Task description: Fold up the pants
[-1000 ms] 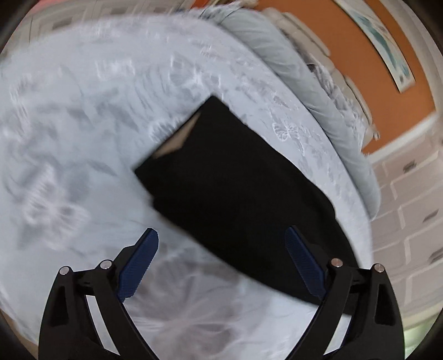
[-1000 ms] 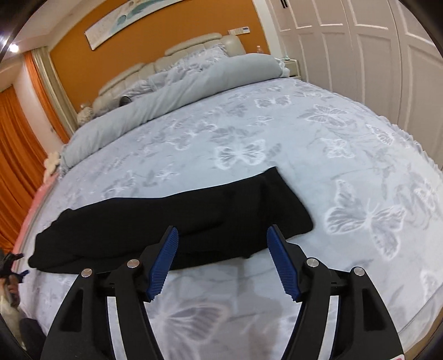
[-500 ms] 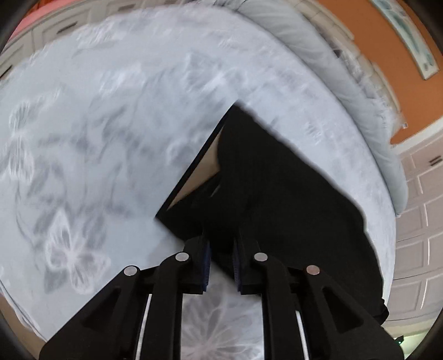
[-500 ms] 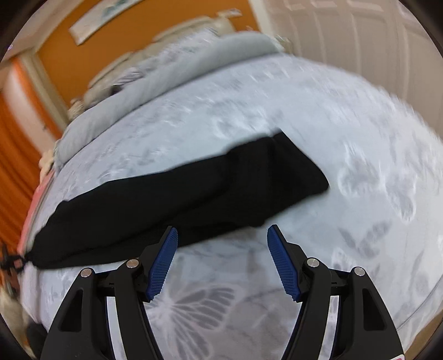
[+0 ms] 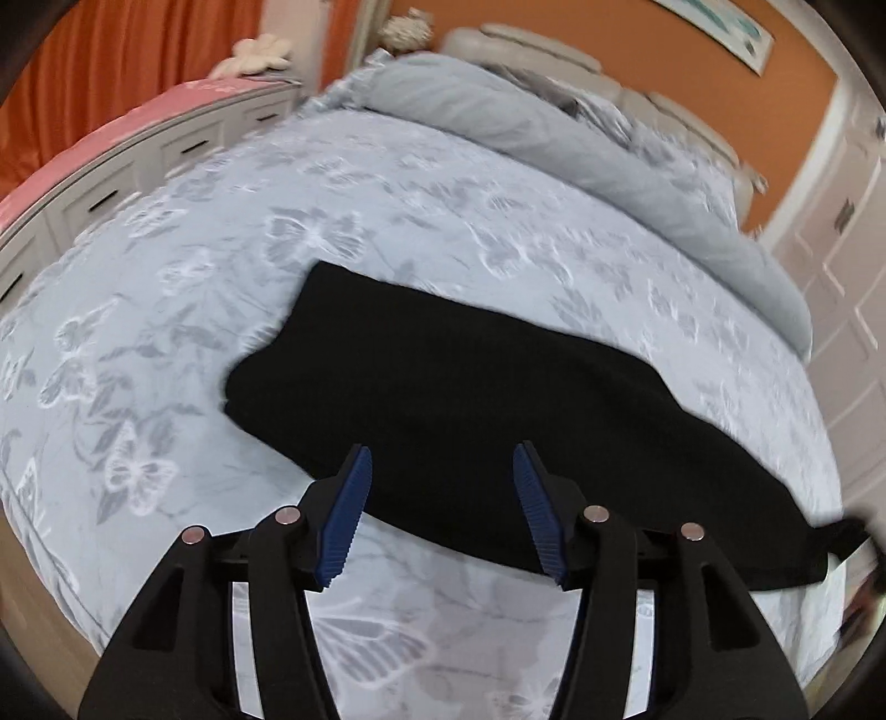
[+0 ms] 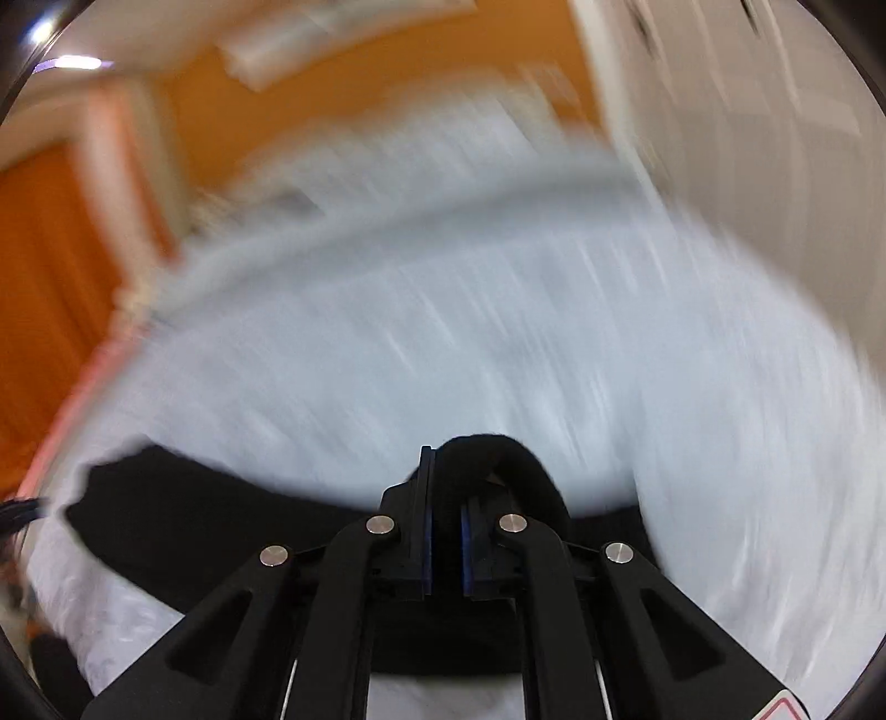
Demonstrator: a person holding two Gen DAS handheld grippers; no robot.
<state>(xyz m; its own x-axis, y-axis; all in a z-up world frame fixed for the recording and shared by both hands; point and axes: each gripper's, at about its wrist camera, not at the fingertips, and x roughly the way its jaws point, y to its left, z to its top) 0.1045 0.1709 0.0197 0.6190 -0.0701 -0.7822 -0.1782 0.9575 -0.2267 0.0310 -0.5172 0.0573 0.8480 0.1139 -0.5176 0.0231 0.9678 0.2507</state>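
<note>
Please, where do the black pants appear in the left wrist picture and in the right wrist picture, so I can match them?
Left wrist: the black pants lie across the middle, beyond the open left tongs.
Right wrist: the pants cross the bottom, one end bunched in the shut right tongs.
Shared landmark: the orange wall behind the bed.

Black pants (image 5: 498,410) lengthwise across bed (image 5: 387,221)

The left wrist camera looks down along its fingers (image 5: 343,498) at the bed (image 5: 387,210), with the pillows far off. The right wrist camera sits lower and closer, all blurry. Both see the black pants (image 5: 470,399) and the orange wall (image 5: 692,61)
</note>
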